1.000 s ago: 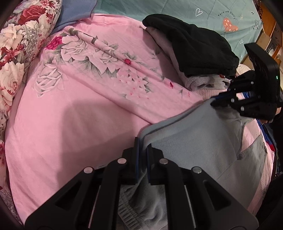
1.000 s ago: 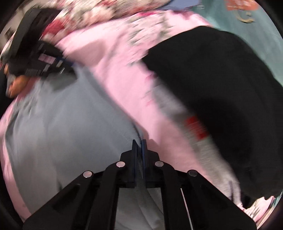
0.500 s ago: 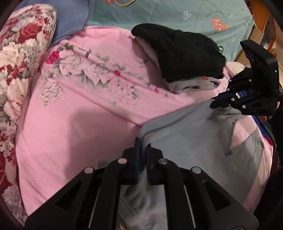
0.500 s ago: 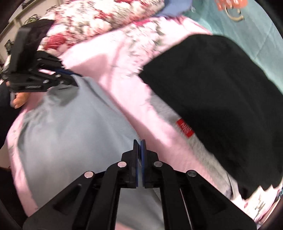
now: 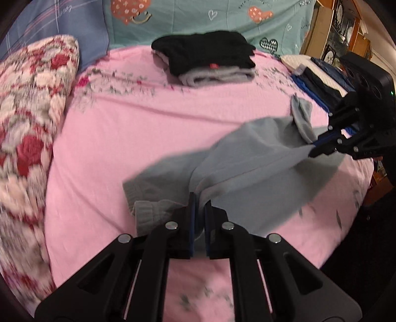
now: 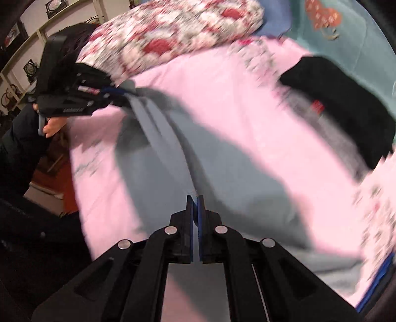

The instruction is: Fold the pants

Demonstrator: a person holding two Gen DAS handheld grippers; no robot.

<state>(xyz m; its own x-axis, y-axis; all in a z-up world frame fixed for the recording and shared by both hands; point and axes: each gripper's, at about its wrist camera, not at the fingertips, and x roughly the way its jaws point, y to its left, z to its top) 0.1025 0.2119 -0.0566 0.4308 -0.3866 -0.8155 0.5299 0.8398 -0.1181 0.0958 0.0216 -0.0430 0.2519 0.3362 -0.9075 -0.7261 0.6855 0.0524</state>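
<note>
I am looking along my right gripper (image 6: 195,198), which is pinching the gray pants (image 6: 222,178) over the pink sheet (image 6: 222,99). My left gripper (image 6: 116,95) is gripping the pants' far end, and folded black clothes (image 6: 346,99) are lying nearby.

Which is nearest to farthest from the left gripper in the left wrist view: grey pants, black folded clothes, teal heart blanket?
1. grey pants: clamped in the left gripper, spreading right.
2. black folded clothes: far side of the pink sheet, on a grey garment.
3. teal heart blanket: behind the stack, at the back.
</note>
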